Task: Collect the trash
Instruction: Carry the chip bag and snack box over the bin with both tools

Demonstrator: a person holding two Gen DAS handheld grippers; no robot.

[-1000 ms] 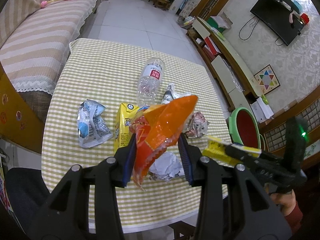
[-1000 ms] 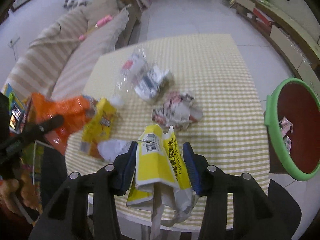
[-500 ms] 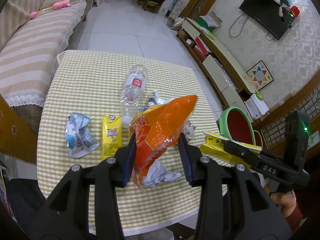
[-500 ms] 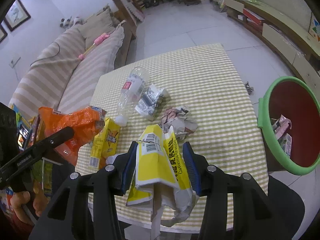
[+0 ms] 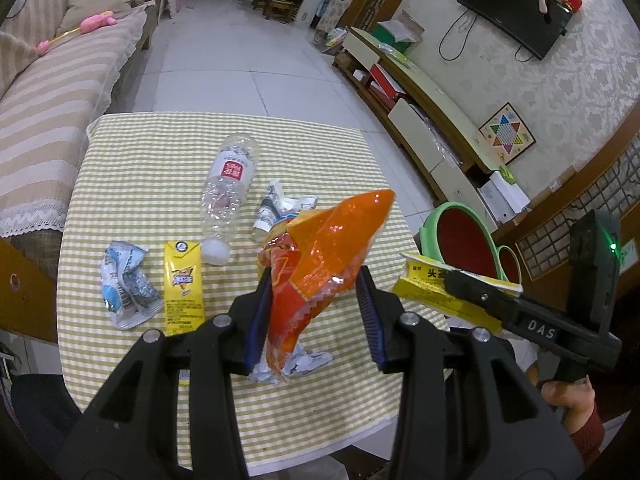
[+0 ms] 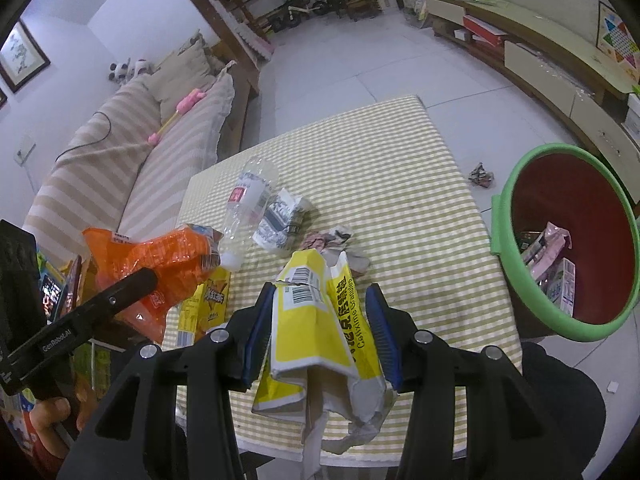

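Note:
My left gripper (image 5: pixel 314 312) is shut on an orange snack bag (image 5: pixel 324 256), held above the checked table (image 5: pixel 132 168). My right gripper (image 6: pixel 320 320) is shut on a crushed yellow and white box (image 6: pixel 316 320); that box also shows as a yellow box (image 5: pixel 436 284) at the right of the left wrist view. On the table lie a clear plastic bottle (image 5: pixel 228 184), a yellow drink carton (image 5: pixel 183 284), a blue and white wrapper (image 5: pixel 126 284), a crumpled silver wrapper (image 6: pixel 282 220) and crumpled paper (image 6: pixel 328 240). A red bin with a green rim (image 6: pixel 576 240) stands right of the table, holding some trash.
A striped sofa (image 6: pixel 120 160) runs along the table's left side with a pink toy (image 6: pixel 188 102) on it. A low TV cabinet (image 5: pixel 420 120) lines the right wall. A crumpled scrap (image 6: pixel 482 174) lies on the tiled floor near the bin. A hand (image 5: pixel 568 404) holds the right gripper.
Both grippers have drawn back and risen a little from the table with their loads still gripped, so more of the table, floor and bin shows. The trash on the table has not moved.

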